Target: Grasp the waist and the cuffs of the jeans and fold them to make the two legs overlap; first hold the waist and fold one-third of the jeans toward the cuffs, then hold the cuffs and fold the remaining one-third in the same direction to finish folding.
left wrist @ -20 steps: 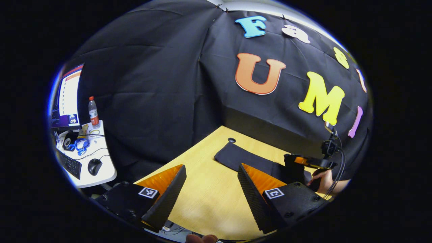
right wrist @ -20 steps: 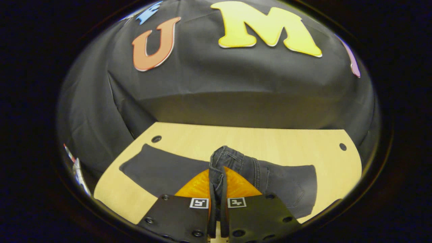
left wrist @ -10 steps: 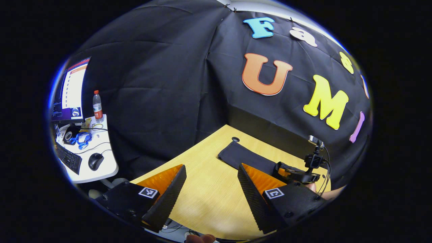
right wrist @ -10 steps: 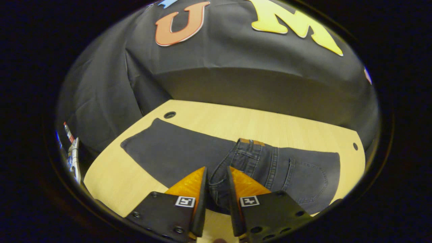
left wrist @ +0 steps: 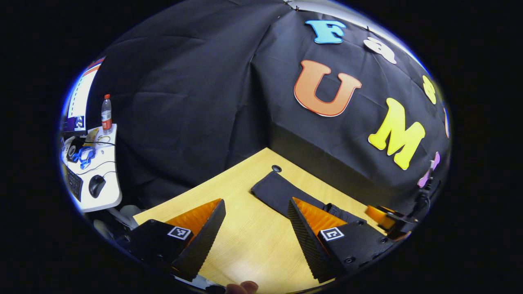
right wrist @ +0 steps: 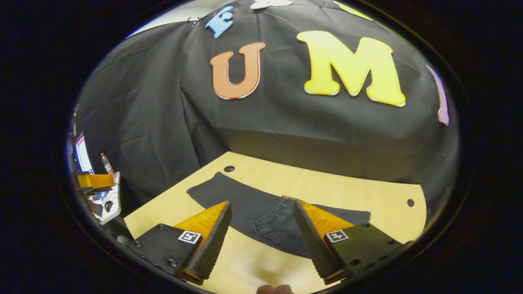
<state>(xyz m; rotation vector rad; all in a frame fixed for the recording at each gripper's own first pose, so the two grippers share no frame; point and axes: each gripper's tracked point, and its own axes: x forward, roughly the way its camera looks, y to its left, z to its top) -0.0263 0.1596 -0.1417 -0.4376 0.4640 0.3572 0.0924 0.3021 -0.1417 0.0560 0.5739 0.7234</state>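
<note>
The dark jeans point(right wrist: 245, 200) lie flat across the wooden table point(right wrist: 339, 192). The waist part point(right wrist: 276, 222) is turned over onto the legs, its seams and stitching facing up. My right gripper point(right wrist: 262, 204) hovers open above the near edge of that fold and holds nothing. In the left gripper view the cuff end of the jeans point(left wrist: 273, 190) reaches toward a hole in the table point(left wrist: 276, 168). My left gripper point(left wrist: 256, 202) is open over bare wood, short of the cuffs. The right gripper point(left wrist: 386, 218) shows at the far right, and the left gripper point(right wrist: 92, 180) at the far left.
A white side desk point(left wrist: 108, 196) to the left carries a bottle point(left wrist: 106, 114), a keyboard, a mouse point(left wrist: 96, 185) and a monitor. The table has a second hole point(right wrist: 410, 202) at its right end. Black cloth walls close the back and sides.
My right gripper has let go of the waist, opened wide and drawn back and up. The waist now lies folded on the legs. The left gripper stayed open and shifted slightly.
</note>
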